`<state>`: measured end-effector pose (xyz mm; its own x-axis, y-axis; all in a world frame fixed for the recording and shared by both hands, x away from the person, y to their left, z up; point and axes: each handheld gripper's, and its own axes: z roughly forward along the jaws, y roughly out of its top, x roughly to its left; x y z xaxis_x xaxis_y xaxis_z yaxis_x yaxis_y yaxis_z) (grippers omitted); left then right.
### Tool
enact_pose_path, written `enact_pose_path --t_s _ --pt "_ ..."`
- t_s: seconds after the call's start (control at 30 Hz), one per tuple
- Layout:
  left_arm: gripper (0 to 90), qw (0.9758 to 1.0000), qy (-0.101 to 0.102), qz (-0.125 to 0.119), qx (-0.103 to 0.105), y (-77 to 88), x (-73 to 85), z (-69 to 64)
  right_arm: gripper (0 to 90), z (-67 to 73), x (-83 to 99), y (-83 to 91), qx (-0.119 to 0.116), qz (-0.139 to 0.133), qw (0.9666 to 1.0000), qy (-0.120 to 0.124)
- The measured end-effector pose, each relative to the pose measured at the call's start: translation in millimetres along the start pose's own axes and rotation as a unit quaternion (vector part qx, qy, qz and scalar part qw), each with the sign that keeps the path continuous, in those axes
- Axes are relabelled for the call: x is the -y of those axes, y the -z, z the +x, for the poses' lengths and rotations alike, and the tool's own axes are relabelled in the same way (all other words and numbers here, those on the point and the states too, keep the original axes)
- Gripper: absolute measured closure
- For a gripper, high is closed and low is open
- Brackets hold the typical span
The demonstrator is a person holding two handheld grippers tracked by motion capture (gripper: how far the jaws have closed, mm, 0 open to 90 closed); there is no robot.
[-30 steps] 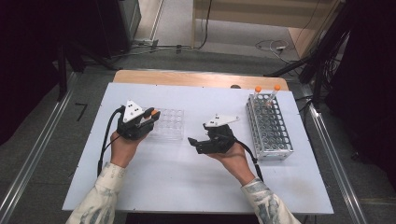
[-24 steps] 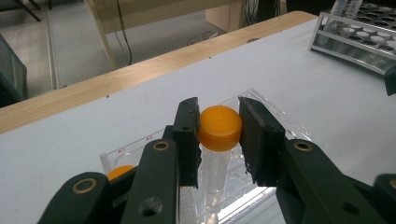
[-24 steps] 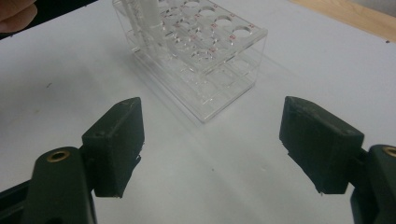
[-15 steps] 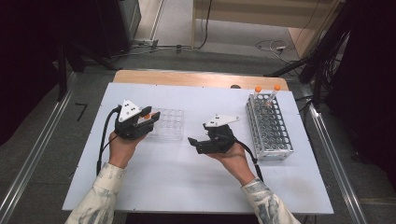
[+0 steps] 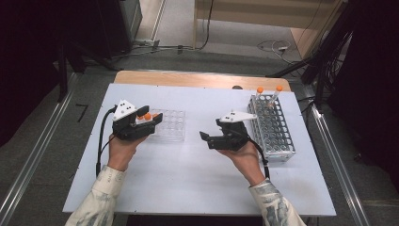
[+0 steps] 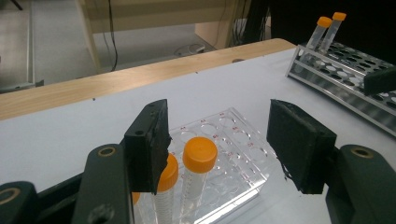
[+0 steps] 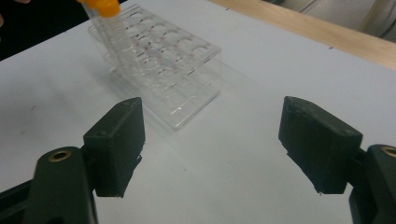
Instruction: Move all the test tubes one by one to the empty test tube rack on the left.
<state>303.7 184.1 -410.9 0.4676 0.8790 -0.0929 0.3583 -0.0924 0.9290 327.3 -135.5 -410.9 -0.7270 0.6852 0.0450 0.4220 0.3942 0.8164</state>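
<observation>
i'm looking down at a white table (image 5: 188, 183) with a strip of pale wood along its far edge, grey floor around it, cables trailing across the floor behind, and dark equipment standing at both sides of the room. a metal rack (image 5: 273, 129) is sitting at the right end of the table with two orange-capped tubes (image 5: 266, 96) standing in its far corner.

my left hand (image 5: 121, 151) is reaching in from the bottom edge, palm under the left gripper (image 5: 149, 123), which is pointing right over the near-left end of the clear rack (image 5: 170, 126). in the left gripper view the jaws are standing apart, having just been opening, and an orange-capped tube (image 6: 198, 173) is standing upright in the clear rack between them, nearer the left pad, with neither pad pressing on it; a second capped tube (image 6: 164, 186) is showing partly behind the left jaw. my right hand (image 5: 243, 157) is holding the right gripper (image 5: 205, 137) level over bare table between the two racks, pointing left, its jaws spread wide with nothing between them.

compared with a second ago, the left gripper is sitting in much the same spot at the clear rack, and the right gripper is barely shifted.
</observation>
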Motion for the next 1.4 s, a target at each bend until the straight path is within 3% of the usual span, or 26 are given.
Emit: enact_pose_path --t_s 0.33,0.47,0.7,0.83,0.93,1.03,1.17,1.4 --pt "39.3 1.0000 0.001 -0.001 0.008 0.5 -1.2 -4.1 22.6 -41.2 3.0 40.8 0.055 -0.019 0.9975 -0.041" --pt "35.4 0.9995 0.016 0.004 0.026 -0.9 -1.2 -4.5 22.6 -55.6 3.8 52.1 0.083 -0.024 0.9949 -0.051" --pt "28.7 0.9998 0.017 0.002 -0.005 2.1 -1.0 -2.1 22.6 -88.2 6.0 69.0 0.136 -0.036 0.9868 -0.080" --pt "24.9 0.9996 0.024 -0.001 -0.018 3.7 -1.0 0.7 22.7 -109.9 7.4 79.4 0.170 -0.046 0.9795 -0.098" --pt "25.0 0.9995 0.024 -0.003 -0.021 4.3 -1.2 1.4 23.1 -130.0 9.8 87.6 0.186 -0.067 0.9717 -0.130" --pt "25.0 0.9994 0.024 -0.008 -0.024 5.0 -1.5 0.7 23.1 -147.7 12.7 86.3 0.203 -0.064 0.9667 -0.141" --pt "25.6 0.9992 0.025 -0.014 -0.029 6.6 -2.1 3.2 24.6 -165.8 17.4 76.5 0.220 -0.044 0.9655 -0.131" --pt "26.1 0.9992 0.025 -0.012 -0.027 5.1 -1.6 2.9 27.6 -197.7 21.4 61.4 0.234 -0.032 0.9623 -0.134"
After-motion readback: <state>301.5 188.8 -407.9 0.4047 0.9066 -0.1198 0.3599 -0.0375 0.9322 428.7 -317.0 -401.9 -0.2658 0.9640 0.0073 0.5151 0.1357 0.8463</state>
